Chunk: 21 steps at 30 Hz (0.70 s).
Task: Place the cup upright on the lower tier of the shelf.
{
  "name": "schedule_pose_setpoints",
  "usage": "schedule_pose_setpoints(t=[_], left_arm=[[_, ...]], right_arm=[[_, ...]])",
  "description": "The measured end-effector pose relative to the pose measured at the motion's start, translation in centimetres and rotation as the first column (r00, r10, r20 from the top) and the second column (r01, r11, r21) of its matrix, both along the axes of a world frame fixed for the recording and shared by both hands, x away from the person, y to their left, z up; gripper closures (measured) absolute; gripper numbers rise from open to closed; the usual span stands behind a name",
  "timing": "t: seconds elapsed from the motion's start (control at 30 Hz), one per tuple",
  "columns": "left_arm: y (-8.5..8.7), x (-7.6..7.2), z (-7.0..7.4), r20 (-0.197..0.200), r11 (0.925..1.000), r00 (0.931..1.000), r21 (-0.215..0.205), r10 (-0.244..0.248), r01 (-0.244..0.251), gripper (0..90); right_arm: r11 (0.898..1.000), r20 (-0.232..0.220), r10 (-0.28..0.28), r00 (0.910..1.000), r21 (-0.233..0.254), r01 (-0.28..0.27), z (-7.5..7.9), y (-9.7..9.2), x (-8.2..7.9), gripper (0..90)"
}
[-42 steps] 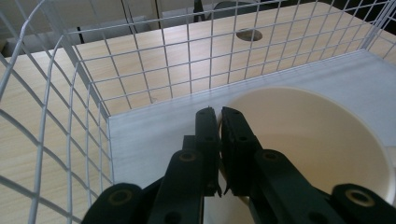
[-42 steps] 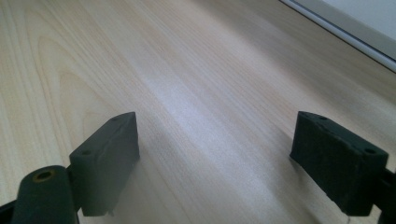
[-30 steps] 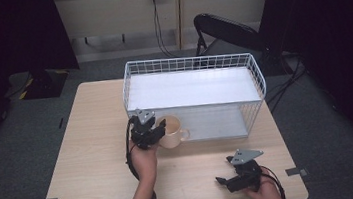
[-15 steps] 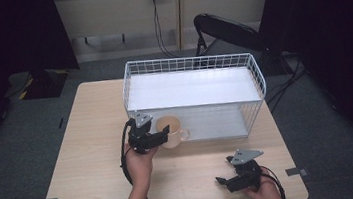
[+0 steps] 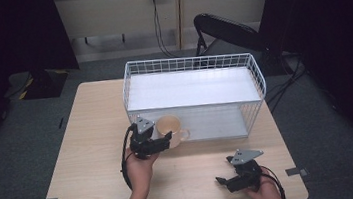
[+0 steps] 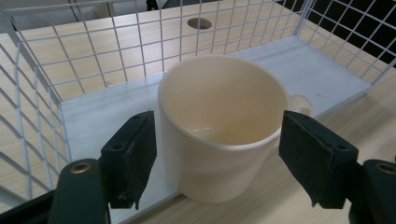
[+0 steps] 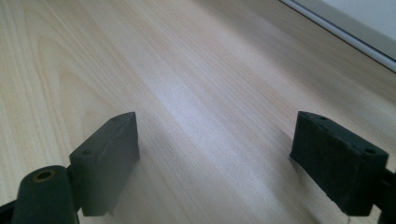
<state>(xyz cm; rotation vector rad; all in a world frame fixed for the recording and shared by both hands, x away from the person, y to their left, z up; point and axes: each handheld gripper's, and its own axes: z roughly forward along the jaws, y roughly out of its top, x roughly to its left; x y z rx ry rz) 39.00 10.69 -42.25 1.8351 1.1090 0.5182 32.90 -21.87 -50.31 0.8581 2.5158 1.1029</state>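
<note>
A cream mug (image 5: 170, 127) (image 6: 219, 126) stands upright at the front left edge of the wire basket's white floor (image 6: 93, 116), its handle to the right. My left gripper (image 5: 163, 142) (image 6: 224, 163) is level with the mug. Its jaws have just been opening, and the mug now sits between the two pads (image 6: 133, 156) with a small gap on each side. My right gripper (image 5: 224, 180) (image 7: 215, 158) rests open low over bare table near the front right corner, nothing between its jaws.
The white wire basket (image 5: 257, 77) takes up the back middle of the wooden table (image 5: 87, 175); its front side faces me and is open. A black chair (image 5: 226, 26) stands behind the table. Bare wood lies between the two hands.
The left gripper's jaws have spread apart off the mug, and the hand has drawn back a little toward me. The mug stays at the basket's front edge. The right gripper has not moved.
</note>
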Motion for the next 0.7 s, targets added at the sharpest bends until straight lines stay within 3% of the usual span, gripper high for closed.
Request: schedule_pose_setpoints(t=[0.7], left_arm=[[-0.9, 0.2, -1.1, -0.006, 0.9998, 0.9999, 0.017, 0.009, -0.009, 27.5]], right_arm=[[1.0, 0.0, 0.0, 1.0, 0.0, 0.0, 0.0, 0.0, 0.0, 14.3]])
